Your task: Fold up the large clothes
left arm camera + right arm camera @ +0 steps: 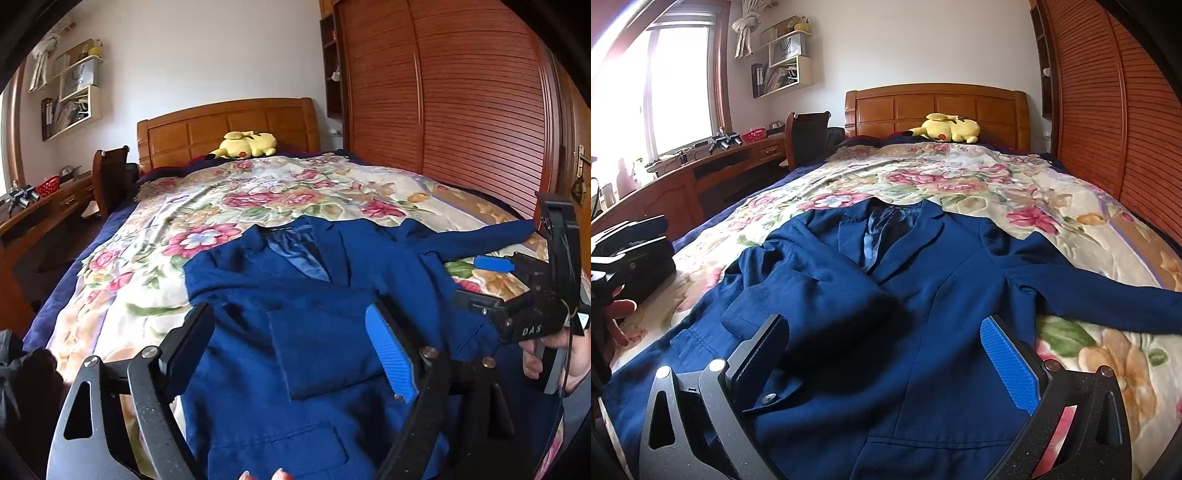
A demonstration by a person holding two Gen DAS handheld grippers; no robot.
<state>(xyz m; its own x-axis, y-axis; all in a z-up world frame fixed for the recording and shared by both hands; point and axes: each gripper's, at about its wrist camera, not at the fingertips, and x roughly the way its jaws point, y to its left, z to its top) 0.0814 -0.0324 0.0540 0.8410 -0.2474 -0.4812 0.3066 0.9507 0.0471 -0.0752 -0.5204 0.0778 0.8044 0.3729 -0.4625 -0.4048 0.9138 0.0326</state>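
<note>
A dark blue blazer lies face up on the floral bedspread, collar toward the headboard. Its left sleeve is folded across the chest, cuff between my left fingers. Its right sleeve stretches out to the right. My left gripper is open and empty above the folded cuff. My right gripper is open and empty above the blazer's lower front. In the left wrist view the right gripper shows at the right edge, over the bedspread beside the blazer.
A yellow plush toy lies by the wooden headboard. A slatted wooden wardrobe runs along the bed's right side. A desk and chair stand left of the bed under a window. Wall shelves hang above.
</note>
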